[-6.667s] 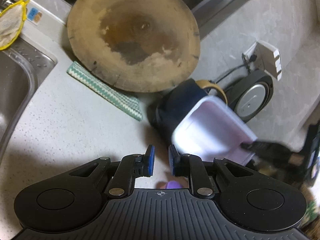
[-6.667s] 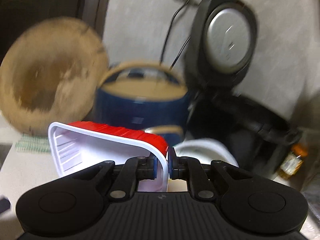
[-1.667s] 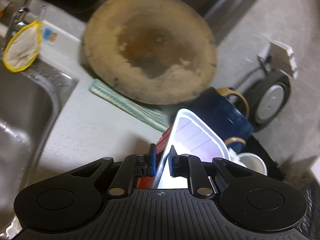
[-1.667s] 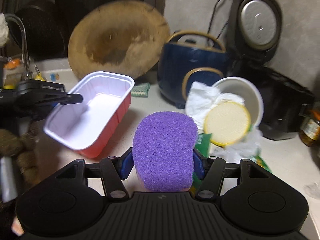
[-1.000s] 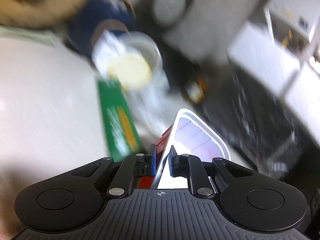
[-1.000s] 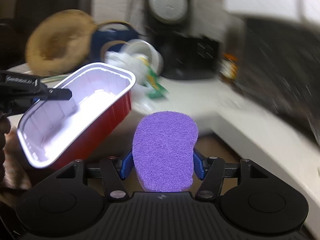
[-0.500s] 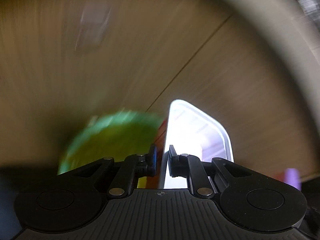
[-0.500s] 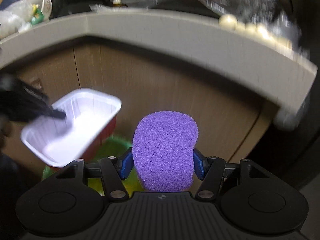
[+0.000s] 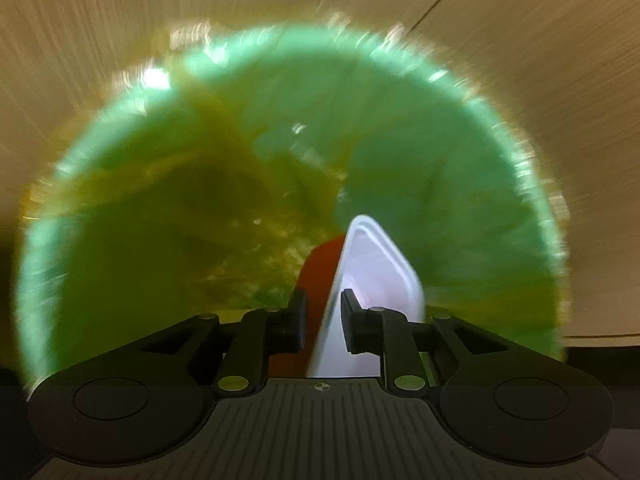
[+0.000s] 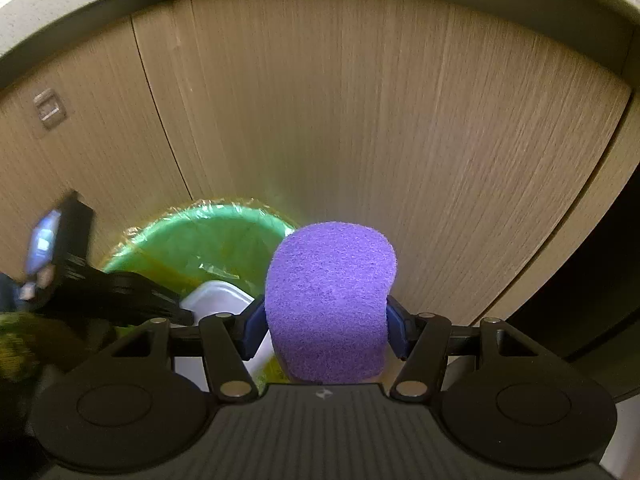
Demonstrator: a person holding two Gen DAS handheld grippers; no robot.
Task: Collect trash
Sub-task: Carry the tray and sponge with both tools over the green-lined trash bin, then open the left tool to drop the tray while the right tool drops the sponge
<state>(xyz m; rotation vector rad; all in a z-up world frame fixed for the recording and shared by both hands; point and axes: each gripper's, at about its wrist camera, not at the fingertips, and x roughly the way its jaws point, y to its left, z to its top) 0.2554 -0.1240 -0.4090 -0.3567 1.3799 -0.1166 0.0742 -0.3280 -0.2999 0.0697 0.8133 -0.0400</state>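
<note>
left tool (image 9: 323,320): closed, gripping | right tool (image 10: 326,330): clamped wide, gripping

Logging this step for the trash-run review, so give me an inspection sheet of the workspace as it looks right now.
Surface: nothing seen.
Job's things: red tray, white inside, over the green bin; purple sponge beside it.
Clutter: nothing seen.
Grippers: left gripper shut on the tray's wall; right gripper shut on the sponge.
Cables: nothing seen.
Surroundings: wooden cabinet doors behind the bin; counter edge above.
</note>
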